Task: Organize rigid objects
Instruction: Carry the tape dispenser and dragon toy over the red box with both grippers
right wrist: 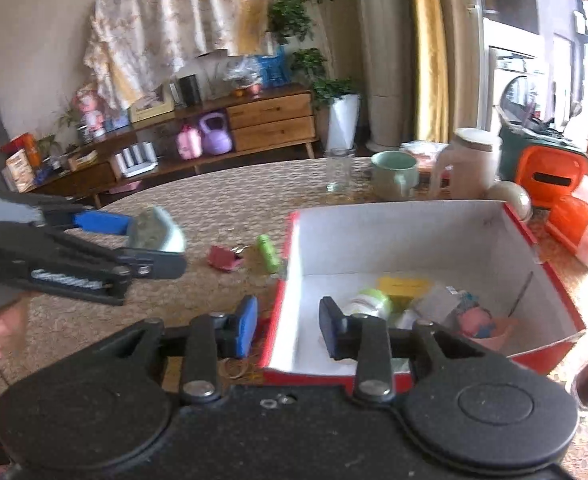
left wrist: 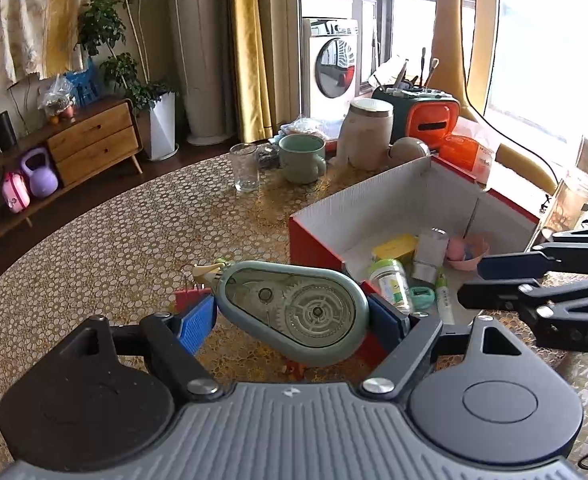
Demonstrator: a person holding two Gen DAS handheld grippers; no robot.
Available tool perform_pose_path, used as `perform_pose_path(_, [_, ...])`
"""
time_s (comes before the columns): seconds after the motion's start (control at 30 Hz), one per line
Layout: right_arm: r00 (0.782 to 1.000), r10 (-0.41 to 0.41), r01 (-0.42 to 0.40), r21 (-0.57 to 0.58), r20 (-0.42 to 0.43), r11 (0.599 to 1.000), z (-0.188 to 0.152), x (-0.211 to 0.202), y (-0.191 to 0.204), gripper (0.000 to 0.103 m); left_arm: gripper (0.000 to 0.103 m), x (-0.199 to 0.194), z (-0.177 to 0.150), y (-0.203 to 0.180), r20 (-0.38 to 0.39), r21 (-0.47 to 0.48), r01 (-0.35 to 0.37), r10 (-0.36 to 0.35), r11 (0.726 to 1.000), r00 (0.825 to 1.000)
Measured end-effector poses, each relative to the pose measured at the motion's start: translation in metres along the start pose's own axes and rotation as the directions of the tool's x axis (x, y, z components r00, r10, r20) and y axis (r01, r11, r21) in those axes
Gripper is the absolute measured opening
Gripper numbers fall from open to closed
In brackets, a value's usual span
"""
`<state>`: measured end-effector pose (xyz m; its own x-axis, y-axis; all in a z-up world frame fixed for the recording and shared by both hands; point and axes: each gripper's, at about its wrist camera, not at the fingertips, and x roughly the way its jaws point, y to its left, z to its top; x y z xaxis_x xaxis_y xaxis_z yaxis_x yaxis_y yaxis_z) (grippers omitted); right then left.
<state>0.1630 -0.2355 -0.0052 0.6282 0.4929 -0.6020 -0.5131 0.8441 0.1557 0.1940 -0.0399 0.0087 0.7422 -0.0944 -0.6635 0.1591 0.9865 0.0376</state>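
Note:
My left gripper (left wrist: 292, 320) is shut on a grey-green correction tape dispenser (left wrist: 294, 308), with a blue pad on each side of it, just left of the red box (left wrist: 374, 196) with white inside. In the right wrist view the left gripper (right wrist: 154, 244) carries the dispenser (right wrist: 156, 232) above the table. My right gripper (right wrist: 290, 330) hangs over the box's (right wrist: 394, 232) near left corner, pads apart with nothing between them. From the left wrist it shows as the right gripper (left wrist: 474, 280) over the box. Inside lie a yellow packet (left wrist: 396, 248), a small bottle (left wrist: 388, 280) and a pink bowl (left wrist: 468, 252).
On the patterned table left of the box lie a pink clip (right wrist: 222, 258) and a green tube (right wrist: 268, 252). Behind stand a glass (left wrist: 245, 168), a green mug (left wrist: 302, 158), a beige jug (left wrist: 368, 134) and an orange-green holder (left wrist: 430, 120). A jar (left wrist: 572, 200) stands right of the box.

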Motion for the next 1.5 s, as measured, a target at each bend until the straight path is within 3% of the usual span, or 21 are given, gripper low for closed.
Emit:
perform_pose_path(0.2, [0.996, 0.059, -0.061, -0.04, -0.063, 0.997, -0.013, 0.029, 0.04, 0.038, 0.082, 0.002, -0.014, 0.012, -0.002, -0.014, -0.017, 0.017, 1.0, 1.0])
perform_pose_path(0.37, [0.994, 0.067, -0.069, -0.021, -0.087, 0.997, -0.02, 0.064, 0.067, 0.059, 0.082, -0.001, -0.026, 0.032, 0.006, -0.03, -0.027, 0.027, 0.999, 1.0])
perform_pose_path(0.63, [0.992, -0.092, 0.09, -0.028, -0.082, 0.996, -0.027, 0.126, 0.096, 0.059, 0.082, -0.002, -0.054, 0.07, 0.004, -0.074, -0.07, 0.071, 0.995, 0.997])
perform_pose_path(1.0, [0.954, -0.279, 0.286, 0.058, -0.109, 0.956, -0.036, 0.175, 0.088, 0.048, 0.082, 0.008, -0.099, 0.104, -0.05, -0.174, -0.106, 0.099, 0.979, 0.994])
perform_pose_path(1.2, [0.944, -0.296, 0.31, 0.08, -0.146, 0.948, -0.038, 0.191, 0.078, 0.044, 0.082, 0.014, -0.11, 0.106, -0.074, -0.187, -0.1, 0.087, 0.977, 0.993])
perform_pose_path(1.5, [0.948, -0.29, 0.3, 0.067, -0.129, 0.952, -0.039, 0.189, 0.077, 0.038, 0.082, 0.018, -0.111, 0.105, -0.079, -0.196, -0.09, 0.076, 0.976, 0.994])
